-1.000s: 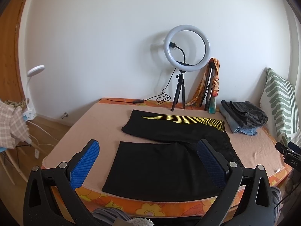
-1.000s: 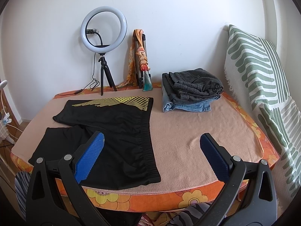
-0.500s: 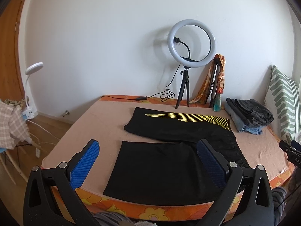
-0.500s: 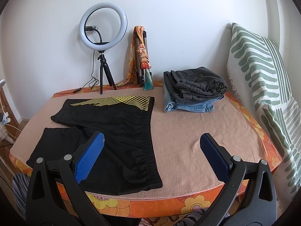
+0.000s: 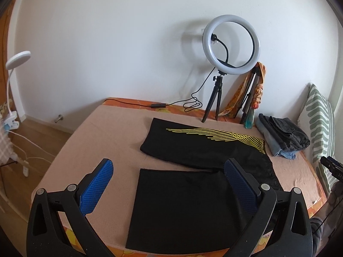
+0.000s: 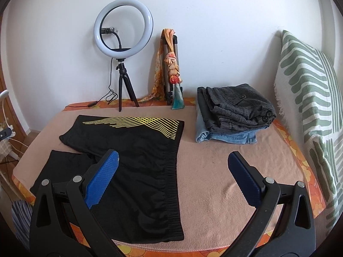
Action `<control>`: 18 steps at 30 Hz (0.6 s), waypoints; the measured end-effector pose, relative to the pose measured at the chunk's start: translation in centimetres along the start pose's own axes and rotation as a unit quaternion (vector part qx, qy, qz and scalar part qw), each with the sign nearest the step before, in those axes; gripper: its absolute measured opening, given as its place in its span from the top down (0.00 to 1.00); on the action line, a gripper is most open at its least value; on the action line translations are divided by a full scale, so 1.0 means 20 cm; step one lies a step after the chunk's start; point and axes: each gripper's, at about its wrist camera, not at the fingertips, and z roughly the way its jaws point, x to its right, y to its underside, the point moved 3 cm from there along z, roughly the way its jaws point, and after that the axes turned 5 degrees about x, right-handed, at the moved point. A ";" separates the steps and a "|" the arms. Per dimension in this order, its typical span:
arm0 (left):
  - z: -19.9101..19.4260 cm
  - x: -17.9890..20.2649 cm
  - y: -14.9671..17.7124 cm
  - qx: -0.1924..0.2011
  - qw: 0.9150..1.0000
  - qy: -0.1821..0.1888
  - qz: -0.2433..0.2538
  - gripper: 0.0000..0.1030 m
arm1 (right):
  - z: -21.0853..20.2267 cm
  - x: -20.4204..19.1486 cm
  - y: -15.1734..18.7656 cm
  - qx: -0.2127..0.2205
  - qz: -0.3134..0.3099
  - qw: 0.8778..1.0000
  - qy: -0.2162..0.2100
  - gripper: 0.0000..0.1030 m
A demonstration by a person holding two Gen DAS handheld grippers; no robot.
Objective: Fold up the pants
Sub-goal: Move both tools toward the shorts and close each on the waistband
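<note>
Both of your grippers hover with their jaws spread wide and nothing between them: your left gripper (image 5: 168,176) above the near leg, your right gripper (image 6: 172,168) above the elastic waistband. Your black pants with yellow stripes (image 6: 133,150) lie flat and unfolded on the peach-coloured blanket (image 6: 214,171), legs pointing left, waistband right. Behind them stands a white ring light on a black tripod (image 6: 124,26), and a stack of folded grey and denim clothes (image 6: 233,112) sits beside the green-striped pillow (image 6: 310,98).
</note>
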 end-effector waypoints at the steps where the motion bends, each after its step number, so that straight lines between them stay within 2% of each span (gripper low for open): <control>1: 0.04 -0.02 -0.02 -0.006 1.000 -0.002 0.000 0.01 | 0.02 0.00 -0.02 0.000 0.002 1.000 -0.008 0.00; 7: 0.28 -0.15 -0.10 -0.046 0.999 0.008 -0.011 0.07 | 0.18 0.00 -0.13 -0.001 -0.024 0.999 -0.028 0.00; 13: 0.52 -0.26 -0.21 -0.070 0.996 0.013 -0.058 0.07 | 0.46 0.01 -0.23 -0.051 -0.034 0.997 -0.054 0.00; 18: 0.80 -0.30 -0.24 -0.105 0.993 -0.002 -0.055 0.08 | 0.71 0.00 -0.30 -0.085 -0.048 0.992 -0.084 0.00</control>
